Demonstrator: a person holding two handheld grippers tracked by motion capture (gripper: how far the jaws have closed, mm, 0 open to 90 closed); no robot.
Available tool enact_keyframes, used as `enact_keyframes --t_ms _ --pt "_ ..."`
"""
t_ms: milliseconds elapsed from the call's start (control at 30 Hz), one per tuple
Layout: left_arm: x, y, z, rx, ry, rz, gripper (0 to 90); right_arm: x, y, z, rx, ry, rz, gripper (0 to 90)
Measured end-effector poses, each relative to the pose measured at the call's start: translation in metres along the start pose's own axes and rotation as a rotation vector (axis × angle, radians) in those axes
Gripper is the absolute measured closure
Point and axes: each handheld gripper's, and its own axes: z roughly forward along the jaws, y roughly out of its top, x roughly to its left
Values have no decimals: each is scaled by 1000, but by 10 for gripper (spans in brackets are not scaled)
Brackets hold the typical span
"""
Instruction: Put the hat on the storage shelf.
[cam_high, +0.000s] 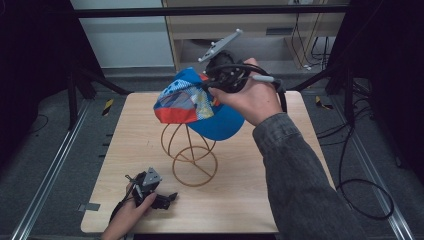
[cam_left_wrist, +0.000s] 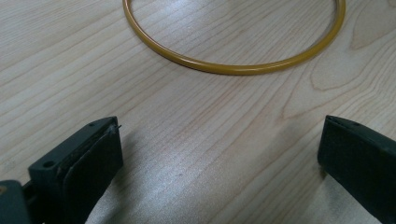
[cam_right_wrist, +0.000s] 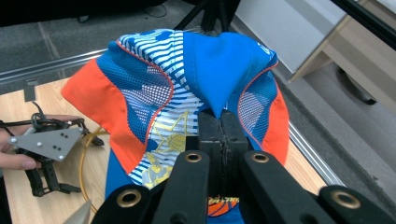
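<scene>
Bench (cam_high: 240, 200) of pale wood fills the middle of the high view, set on a dark floor with rails along both sides. At the lower left of that view the left hand-held gripper (cam_high: 167, 197) rests low on the wood in the person's hand, pointing right; in the left gripper view its two black jaws stand wide apart with nothing between them, and the yellow base ring of the wire stand (cam_left_wrist: 233, 69) curves across the top of the frame. In the centre of the high view the wire stand (cam_high: 192, 152) sits upright on the bench, a looped frame on a round base. Just above it, and partly covering its top, hangs the cap (cam_high: 197, 105), blue with orange panels and striped mesh. At the upper right of the cap the right hand-held gripper (cam_high: 212, 85) is clamped on its fabric; in the right gripper view the jaws are pressed together on a pinched fold of the cap (cam_right_wrist: 205, 70).
</scene>
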Motion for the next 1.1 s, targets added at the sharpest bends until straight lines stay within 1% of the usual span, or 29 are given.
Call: enact_keyframes --t_ms 167,300,333,367,467,567,833,900,967,1100 --pt "0 0 0 1 -1 -2 0 9 10 18 20 26 -26 900" --pt "0 0 0 1 -1 -2 0 15 15 27 29 33 -37 900" --pt "0 0 0 1 -1 -2 0 15 15 27 29 33 -37 900" --pt "0 0 0 1 -1 -1 0 17 16 31 35 37 -44 900" --pt "0 0 0 1 -1 -2 0 19 17 35 42 40 -49 900" --pt "0 0 0 1 -1 -2 0 20 18 37 49 44 -56 900" --pt "0 0 0 1 -2 1 0 27 17 52 67 65 -65 900" --pt "0 0 0 1 -2 1 0 27 16 53 72 67 -71 900" --pt "0 0 0 1 -2 1 0 28 15 55 74 71 -64 900" --pt "0 0 0 1 -2 1 0 30 12 59 92 89 -71 900"
